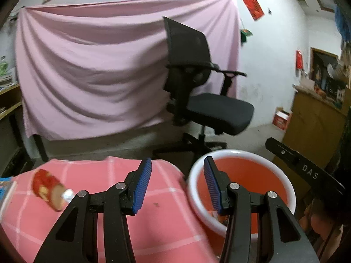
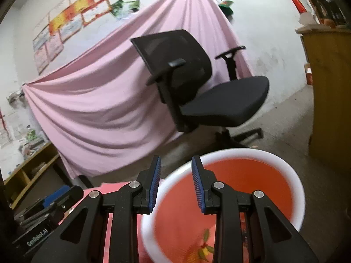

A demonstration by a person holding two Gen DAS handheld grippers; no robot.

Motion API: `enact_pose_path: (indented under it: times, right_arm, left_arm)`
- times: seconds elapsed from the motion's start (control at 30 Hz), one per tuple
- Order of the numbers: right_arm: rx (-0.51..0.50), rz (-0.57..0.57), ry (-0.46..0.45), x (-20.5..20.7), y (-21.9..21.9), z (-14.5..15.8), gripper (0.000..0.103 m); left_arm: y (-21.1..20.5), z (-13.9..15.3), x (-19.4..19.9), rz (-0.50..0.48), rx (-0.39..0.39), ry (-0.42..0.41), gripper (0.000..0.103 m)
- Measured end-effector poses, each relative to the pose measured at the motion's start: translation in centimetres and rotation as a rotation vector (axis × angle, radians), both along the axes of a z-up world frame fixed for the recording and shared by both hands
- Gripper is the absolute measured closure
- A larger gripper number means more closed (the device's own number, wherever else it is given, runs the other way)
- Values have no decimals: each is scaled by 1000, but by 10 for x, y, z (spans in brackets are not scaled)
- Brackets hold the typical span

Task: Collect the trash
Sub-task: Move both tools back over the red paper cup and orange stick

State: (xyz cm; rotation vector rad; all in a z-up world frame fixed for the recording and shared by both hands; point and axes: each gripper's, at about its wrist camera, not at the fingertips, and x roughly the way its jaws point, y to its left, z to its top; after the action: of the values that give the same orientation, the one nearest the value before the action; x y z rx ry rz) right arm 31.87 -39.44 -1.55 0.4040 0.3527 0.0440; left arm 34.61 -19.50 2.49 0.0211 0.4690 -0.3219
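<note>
— Which step was in hand?

— A drop-off, I'd judge. The left gripper hung with its blue pads apart and nothing between them, straddling the near rim of the round orange bin with a white rim. The right gripper was also parted and empty, above that bin's rim, where bits of yellow-green trash lay at the bottom.

— What was left?

— A crumpled red and tan snack wrapper lay on the pink checked tablecloth, well to the left of the bin.

— So the next move?

— Probably swinging the left gripper away from the bin, over the wrapper, and closing on its crumpled middle.
</note>
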Motion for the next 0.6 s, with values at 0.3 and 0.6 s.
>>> enact_pose_path:
  times: [0.3, 0.6]
  right_arm:
    - [-38, 28, -118, -1, 53, 22, 51]
    - [-83, 81, -204, -2, 102, 29, 19]
  left_arm:
    - [71, 25, -21, 148, -36, -95, 50]
    - [140, 29, -51, 281, -63, -206, 10]
